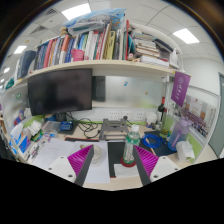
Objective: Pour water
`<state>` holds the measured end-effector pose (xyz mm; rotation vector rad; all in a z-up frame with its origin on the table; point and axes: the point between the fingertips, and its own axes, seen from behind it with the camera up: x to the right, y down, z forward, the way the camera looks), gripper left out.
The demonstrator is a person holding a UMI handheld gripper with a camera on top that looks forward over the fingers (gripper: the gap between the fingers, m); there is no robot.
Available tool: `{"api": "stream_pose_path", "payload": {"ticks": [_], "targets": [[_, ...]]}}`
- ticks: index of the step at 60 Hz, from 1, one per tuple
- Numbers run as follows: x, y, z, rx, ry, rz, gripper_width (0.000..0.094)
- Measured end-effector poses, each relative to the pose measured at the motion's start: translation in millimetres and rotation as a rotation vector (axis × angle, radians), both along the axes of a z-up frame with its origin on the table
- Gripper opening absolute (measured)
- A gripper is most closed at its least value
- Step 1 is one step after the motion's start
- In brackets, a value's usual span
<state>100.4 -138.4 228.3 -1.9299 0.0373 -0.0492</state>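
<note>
Between the spread tool (113, 163) fingers, bottle (130, 146) upright, cap upward, ungripped

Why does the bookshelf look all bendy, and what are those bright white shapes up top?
In the gripper view, the wide lens bends straight lines, so the bookshelf curves like a bow; the white shapes are ceiling lights, glaring brightly; the bottle stands between the open gripper fingers, a little soft and small; the black monitor looks dark and shows no picture.
</note>
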Motion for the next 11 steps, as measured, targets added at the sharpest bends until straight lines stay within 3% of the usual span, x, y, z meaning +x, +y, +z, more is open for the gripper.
{"api": "stream_pose_path", "payload": {"ticks": [11], "targets": [[-3.7,-1.3,-2.4,0.0,0.022,-0.01,0.0796]]}}
